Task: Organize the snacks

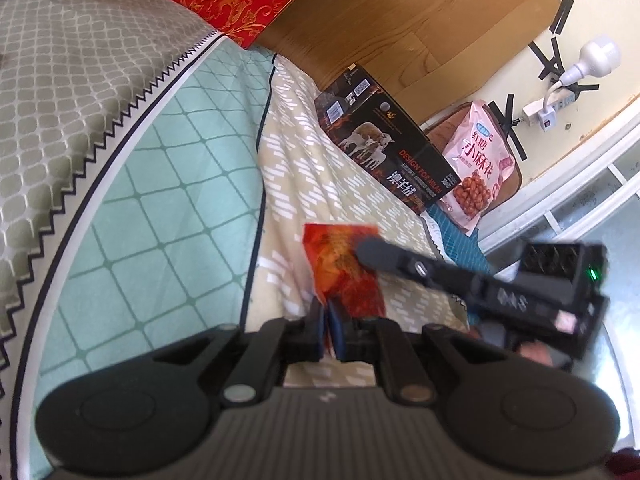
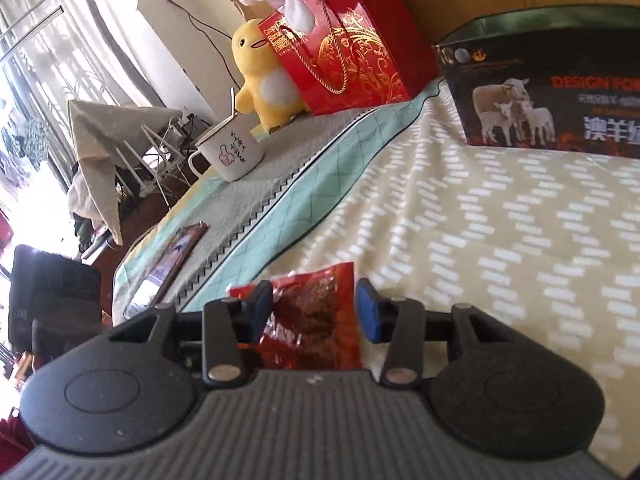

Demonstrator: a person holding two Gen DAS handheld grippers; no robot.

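My left gripper (image 1: 327, 330) is shut on the lower edge of a red-orange snack packet (image 1: 344, 268) and holds it above the patterned cloth. In the right wrist view my right gripper (image 2: 314, 306) is open, its blue pads (image 2: 370, 312) on either side of the same red packet (image 2: 316, 316) without pressing it. The right gripper's black body (image 1: 480, 284) reaches in from the right in the left wrist view and overlaps the packet. A pink snack bag (image 1: 478, 164) lies beyond a black box with sheep (image 1: 386, 138), which also shows in the right wrist view (image 2: 552, 88).
A red gift box (image 2: 352, 44), a yellow plush duck (image 2: 264, 76) and a white mug (image 2: 232, 152) stand at the far side of the cloth-covered table (image 2: 480, 216). A phone (image 2: 168, 268) lies near the left edge. A power strip (image 1: 548, 108) hangs on the wall.
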